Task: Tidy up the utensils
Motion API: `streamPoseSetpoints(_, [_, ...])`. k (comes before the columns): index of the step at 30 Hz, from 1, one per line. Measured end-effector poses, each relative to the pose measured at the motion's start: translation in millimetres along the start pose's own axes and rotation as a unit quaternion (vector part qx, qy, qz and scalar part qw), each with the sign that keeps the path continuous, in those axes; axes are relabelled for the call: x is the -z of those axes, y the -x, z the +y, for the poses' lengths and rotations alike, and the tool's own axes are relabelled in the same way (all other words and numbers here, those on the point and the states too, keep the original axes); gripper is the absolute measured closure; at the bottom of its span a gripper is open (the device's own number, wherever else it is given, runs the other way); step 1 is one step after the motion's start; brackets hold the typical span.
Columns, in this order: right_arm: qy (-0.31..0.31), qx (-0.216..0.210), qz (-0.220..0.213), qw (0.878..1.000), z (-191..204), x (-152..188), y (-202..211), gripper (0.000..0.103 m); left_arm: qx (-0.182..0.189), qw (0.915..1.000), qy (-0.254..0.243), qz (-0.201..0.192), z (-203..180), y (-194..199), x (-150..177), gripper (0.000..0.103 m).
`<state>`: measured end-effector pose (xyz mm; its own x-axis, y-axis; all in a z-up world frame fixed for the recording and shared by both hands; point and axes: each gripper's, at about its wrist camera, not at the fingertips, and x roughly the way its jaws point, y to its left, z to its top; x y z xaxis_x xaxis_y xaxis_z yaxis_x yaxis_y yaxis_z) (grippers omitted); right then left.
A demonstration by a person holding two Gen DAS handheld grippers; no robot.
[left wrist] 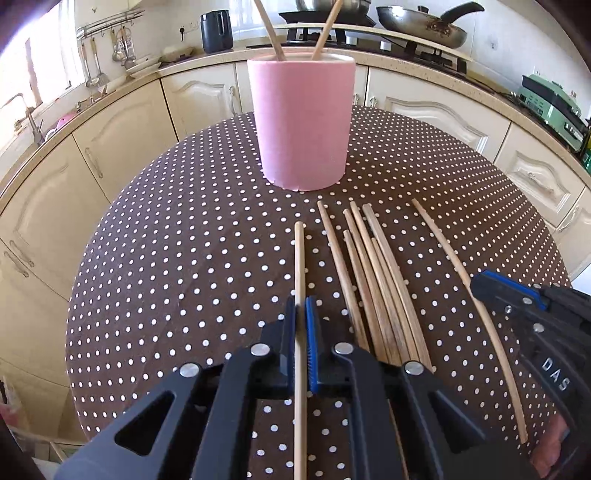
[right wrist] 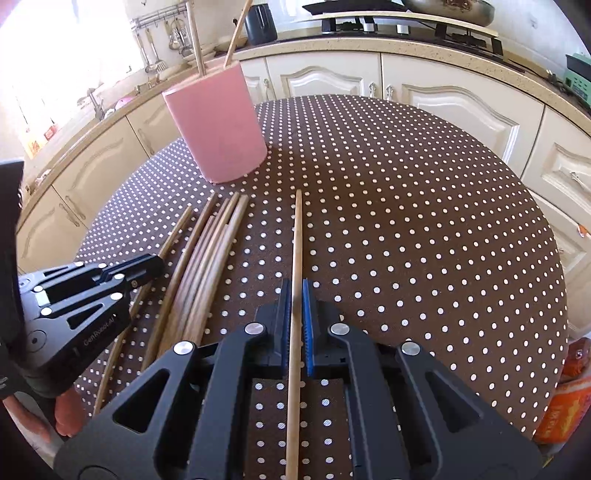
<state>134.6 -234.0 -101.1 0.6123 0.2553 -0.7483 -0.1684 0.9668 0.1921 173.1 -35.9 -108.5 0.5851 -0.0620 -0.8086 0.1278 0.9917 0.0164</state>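
Observation:
A pink cup (left wrist: 304, 122) (right wrist: 218, 125) stands upright at the far side of the dotted table, with two chopsticks (left wrist: 267, 29) leaning in it. My left gripper (left wrist: 300, 301) is shut on a single wooden chopstick (left wrist: 299, 254) whose far end points at the cup. To its right, several loose chopsticks (left wrist: 369, 277) (right wrist: 207, 266) lie side by side. My right gripper (right wrist: 295, 286) is shut on another chopstick (right wrist: 296, 229), right of that bundle. Each gripper shows in the other's view: the right gripper (left wrist: 478, 286) at the right edge, the left gripper (right wrist: 157, 264) at the left.
The brown polka-dot tablecloth (left wrist: 184, 240) covers a round table. Cream cabinets (left wrist: 199, 99) and a counter curve behind it, with a black kettle (left wrist: 217, 31), a wok (left wrist: 421, 22) on the stove and a green appliance (left wrist: 550, 103). An orange packet (right wrist: 565, 406) sits off the table's right edge.

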Motion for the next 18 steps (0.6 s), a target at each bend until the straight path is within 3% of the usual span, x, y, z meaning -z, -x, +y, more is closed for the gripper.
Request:
streamPoseSetpoints(5, [0.012,0.003,-0.014,1.000,1,-4,11,0.096,0.014,0.9995,0.016,-0.023,13,13,2,0.097])
streamPoseSetpoints(18, [0.056,0.048,0.052,0.996,16,-13,-14,0.089,0.027,0.9992,0.021,-0.018,20,12,1,0.097])
